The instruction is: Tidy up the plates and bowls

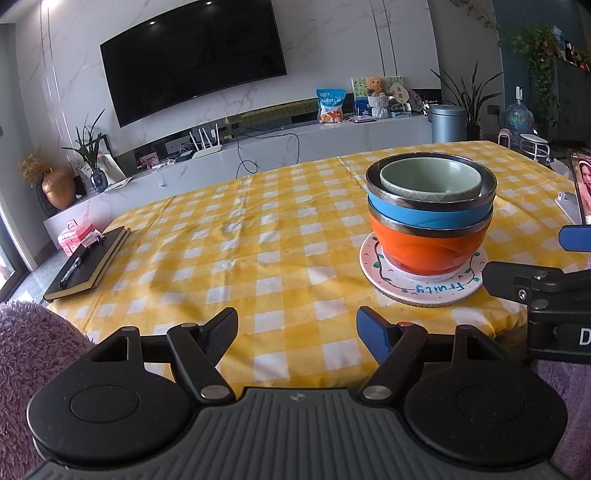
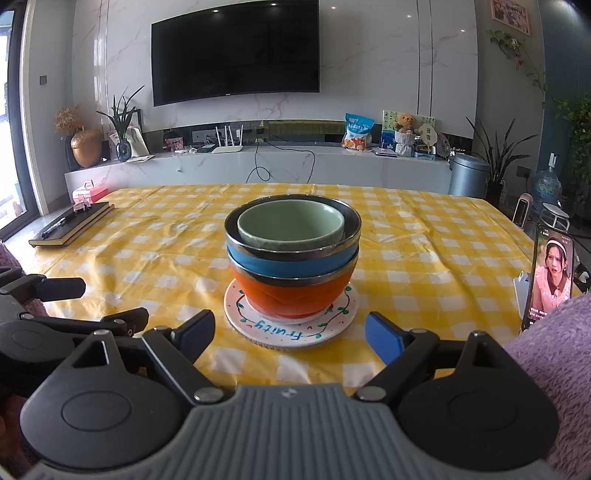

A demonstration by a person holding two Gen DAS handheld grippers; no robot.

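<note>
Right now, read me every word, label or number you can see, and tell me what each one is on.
"Fruity": blue lettering on the white plate under the stacked bowls.
"D": one white letter on the right claw's body, cut off at the picture's edge.
Blue snack bag, phone screen, TV logo: too small to read.

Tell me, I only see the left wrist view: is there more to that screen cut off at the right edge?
Observer: Yes, the right wrist view shows a whole phone propped upright, playing a video.
Operator: Is the right gripper holding anything?
Observer: No, the right gripper is open and empty, just short of the "Fruity" plate.
Operator: Anything else hidden from me?
Observer: A framed picture hangs high on the right wall.
</note>
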